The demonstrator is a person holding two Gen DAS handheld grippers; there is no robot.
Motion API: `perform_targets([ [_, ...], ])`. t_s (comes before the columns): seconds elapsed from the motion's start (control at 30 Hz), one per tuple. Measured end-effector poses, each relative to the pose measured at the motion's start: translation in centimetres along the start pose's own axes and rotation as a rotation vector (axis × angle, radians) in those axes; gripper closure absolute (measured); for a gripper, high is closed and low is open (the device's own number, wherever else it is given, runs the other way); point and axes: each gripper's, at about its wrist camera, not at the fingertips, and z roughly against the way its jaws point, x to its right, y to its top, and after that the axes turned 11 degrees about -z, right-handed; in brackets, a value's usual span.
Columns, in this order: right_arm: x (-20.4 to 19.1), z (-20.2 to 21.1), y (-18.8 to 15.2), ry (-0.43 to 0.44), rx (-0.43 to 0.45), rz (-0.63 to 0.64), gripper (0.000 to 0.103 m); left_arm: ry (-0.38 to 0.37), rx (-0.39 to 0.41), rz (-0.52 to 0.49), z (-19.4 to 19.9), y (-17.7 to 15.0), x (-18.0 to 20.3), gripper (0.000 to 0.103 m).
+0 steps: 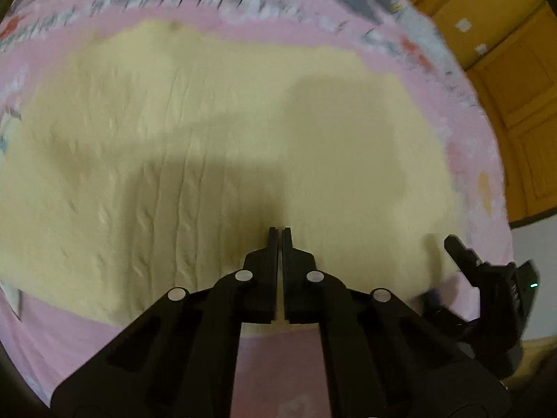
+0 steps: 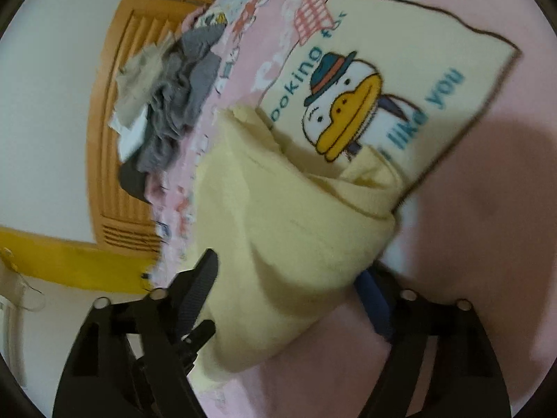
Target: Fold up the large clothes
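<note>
Left gripper (image 1: 279, 231) fingers clenched, tips down on yellow garment (image 1: 216, 146) spread flat on pink bed sheet (image 1: 275, 365); pinch on cloth not confirmable. Right gripper (image 2: 296, 275) released, folded corner loose between fingers, duck print (image 2: 343, 111) ahead.

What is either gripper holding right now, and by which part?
Left gripper: shut above the yellow garment, gripping nothing visible. Right gripper: open, a fold of the garment between its fingers, unclamped.

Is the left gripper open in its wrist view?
No, the left gripper is shut, fingertips together over the yellow garment.
</note>
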Motion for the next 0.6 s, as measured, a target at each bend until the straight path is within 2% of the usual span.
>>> perform_targets([
  [0.03,-0.3,-0.5,0.0,-0.03,0.009,0.032,0.05,-0.03,-0.008,0.057,-1.3,-0.4,-1.1,0.103],
  [0.07,-0.5,-1.0,0.0,-0.066,0.018,0.059,0.059,-0.047,-0.004,0.086,-2.1,-0.5,-1.9,0.103],
  [0.13,-0.6,-1.3,0.2,-0.085,0.029,0.077,0.06,-0.107,0.024,0.144,-3.3,-0.5,-3.3,0.101],
  [0.2,-0.5,-1.3,0.2,-0.087,0.036,0.069,0.068,-0.124,0.021,0.182,-3.4,-0.2,-3.5,0.102],
  [0.3,-1.2,-0.6,-0.2,-0.111,0.052,0.112,0.076,-0.124,0.042,0.194,-1.1,-1.1,-3.2,0.102],
  [0.43,-3.3,0.8,-1.3,-0.138,0.087,0.223,0.08,-0.013,0.132,0.201,2.4,-2.7,-2.9,0.102],
  [0.47,-4.1,1.2,-1.8,-0.149,0.098,0.263,0.08,-0.014,0.123,0.217,2.3,-3.0,-3.3,0.102],
  [0.53,-5.2,1.6,-2.6,-0.169,0.111,0.323,0.081,-0.07,0.076,0.28,0.5,-3.6,-4.6,0.102],
  [0.6,-6.6,1.7,-3.4,-0.2,0.107,0.399,0.081,-0.113,0.099,0.337,-1.3,-4.5,-5.9,0.102],
])
